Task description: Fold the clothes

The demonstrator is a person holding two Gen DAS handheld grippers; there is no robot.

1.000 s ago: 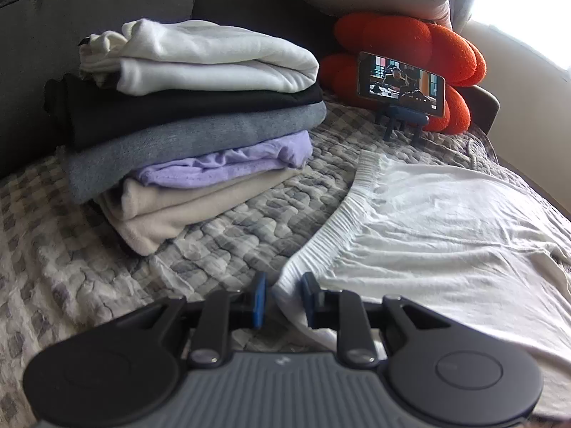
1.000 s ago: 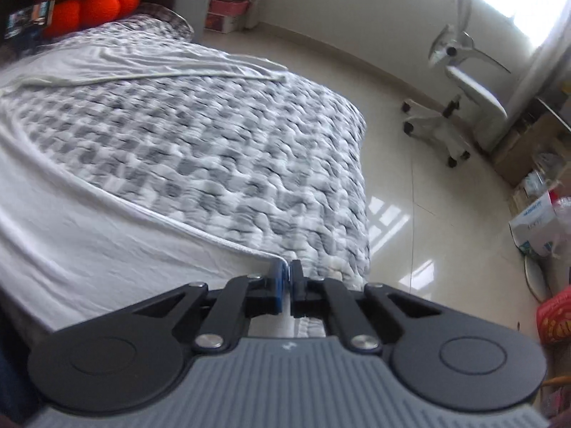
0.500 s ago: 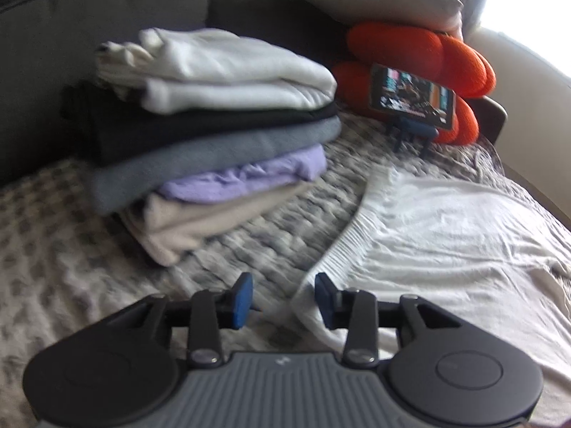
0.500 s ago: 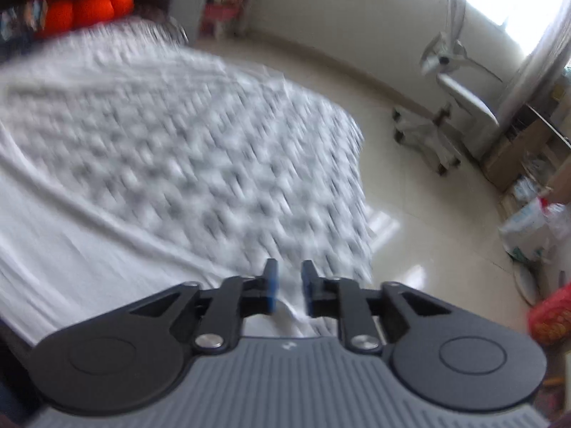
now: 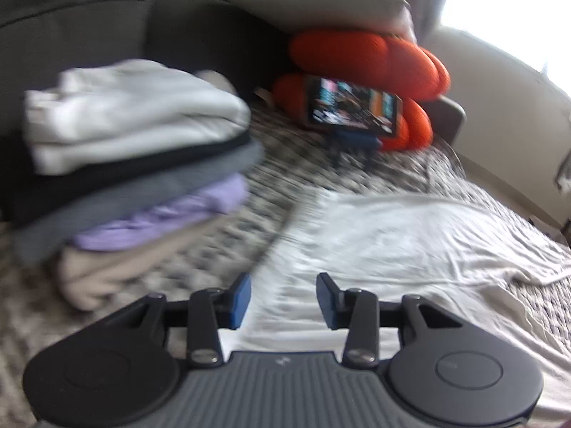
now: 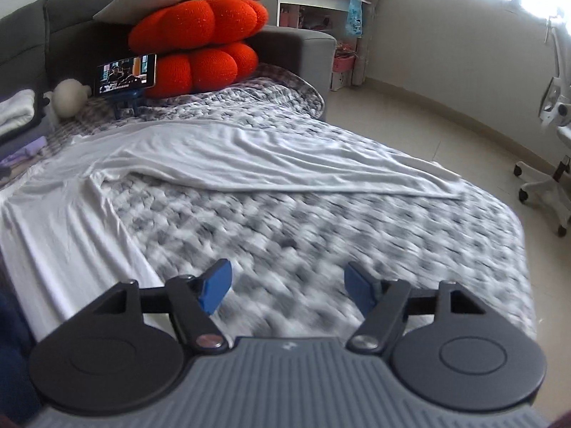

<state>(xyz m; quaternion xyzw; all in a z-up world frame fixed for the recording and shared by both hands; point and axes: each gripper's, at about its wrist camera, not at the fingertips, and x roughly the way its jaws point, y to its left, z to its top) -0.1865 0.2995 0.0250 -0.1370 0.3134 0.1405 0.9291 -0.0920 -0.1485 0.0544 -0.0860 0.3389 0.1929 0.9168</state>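
White trousers lay spread flat on the checked quilt, both legs fanned apart in a V. Landmark: the orange cushion at the head of the sofa bed. Waistband end sat toward the cushion and the phone propped against it; the far leg ran away from the cushion toward the foot edge, so its long axis went roughly cushion-to-foot. The near leg lay on the side of the quilt away from the cushion, by the person's edge. Left gripper was spread, nothing between the pads, hovering right over the waist part of the trousers, fabric directly ahead and under it. Right gripper was spread wider, also empty, over bare quilt in the gap between the two legs; near leg to its left, far leg further on toward the cushion. Stack of folded clothes stood left of the cushion against the sofa back, near the waist end. Judgement: left was the nearer tool to the waistband, right the nearer to the leg ends, so a lengthwise fold would turn on each one taking its own end of that axis. Left view was motion-blurred, so the exact waistband edge was hard to place.
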